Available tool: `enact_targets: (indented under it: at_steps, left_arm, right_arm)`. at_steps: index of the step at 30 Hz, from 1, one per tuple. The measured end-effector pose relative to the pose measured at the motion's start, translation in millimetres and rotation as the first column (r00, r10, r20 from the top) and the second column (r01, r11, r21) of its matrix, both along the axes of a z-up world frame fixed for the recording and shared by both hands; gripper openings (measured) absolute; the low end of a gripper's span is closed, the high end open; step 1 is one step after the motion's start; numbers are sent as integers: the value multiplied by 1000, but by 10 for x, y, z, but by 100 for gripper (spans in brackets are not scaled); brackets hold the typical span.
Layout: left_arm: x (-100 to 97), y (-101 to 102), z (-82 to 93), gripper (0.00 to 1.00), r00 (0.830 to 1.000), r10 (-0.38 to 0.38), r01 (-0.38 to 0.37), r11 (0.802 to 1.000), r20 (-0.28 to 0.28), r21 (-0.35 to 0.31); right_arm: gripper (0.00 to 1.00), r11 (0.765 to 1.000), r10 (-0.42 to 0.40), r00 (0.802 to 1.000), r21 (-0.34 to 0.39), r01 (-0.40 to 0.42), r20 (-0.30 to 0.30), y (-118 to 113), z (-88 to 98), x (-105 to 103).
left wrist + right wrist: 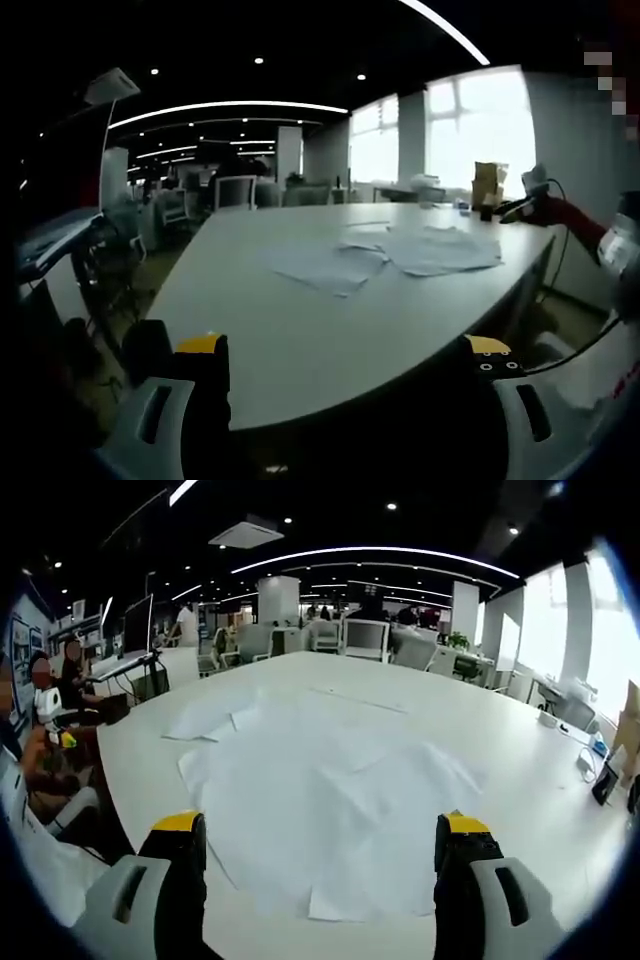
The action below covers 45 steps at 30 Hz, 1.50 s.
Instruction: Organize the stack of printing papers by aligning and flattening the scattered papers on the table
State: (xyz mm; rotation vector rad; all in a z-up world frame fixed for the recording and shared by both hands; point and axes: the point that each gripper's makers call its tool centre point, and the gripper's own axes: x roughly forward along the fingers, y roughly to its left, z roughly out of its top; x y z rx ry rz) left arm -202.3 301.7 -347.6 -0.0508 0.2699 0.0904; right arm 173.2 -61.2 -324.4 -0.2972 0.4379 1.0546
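Loose papers (320, 780) sprawl mid-frame across the white table (500, 730), office chairs (365, 635) behind; left gripper (345, 358) and right gripper (318, 840) both gape wide.

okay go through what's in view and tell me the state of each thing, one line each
Papers: scattered flat over the table, overlapping, not aligned.
Table: white, carrying the loose sheets.
Left gripper: open, holding nothing, short of the table edge.
Right gripper: open, holding nothing, over the papers.
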Motion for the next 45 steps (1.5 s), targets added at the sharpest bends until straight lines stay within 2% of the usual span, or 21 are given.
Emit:
enact_targets:
  at_steps: [12, 27, 37, 45]
  left_arm:
    - [-27, -1, 28, 97, 1000, 1, -1, 1000, 7, 4]
    - [-55, 81, -17, 97, 1000, 7, -6, 999, 30, -34]
    - [-10, 47, -7, 97, 1000, 5, -5, 999, 16, -39]
    - [23, 1, -4, 97, 1000, -7, 8, 999, 29, -46]
  right_arm:
    - [90, 1000, -2, 1000, -2, 2, -11, 50, -13, 25]
    - [90, 1000, -9, 1000, 9, 9, -3, 99, 135, 3]
    - [90, 999, -33, 998, 22, 34, -47, 37, -64, 97]
    - [90, 998, -46, 998, 30, 48, -51, -26, -55, 125]
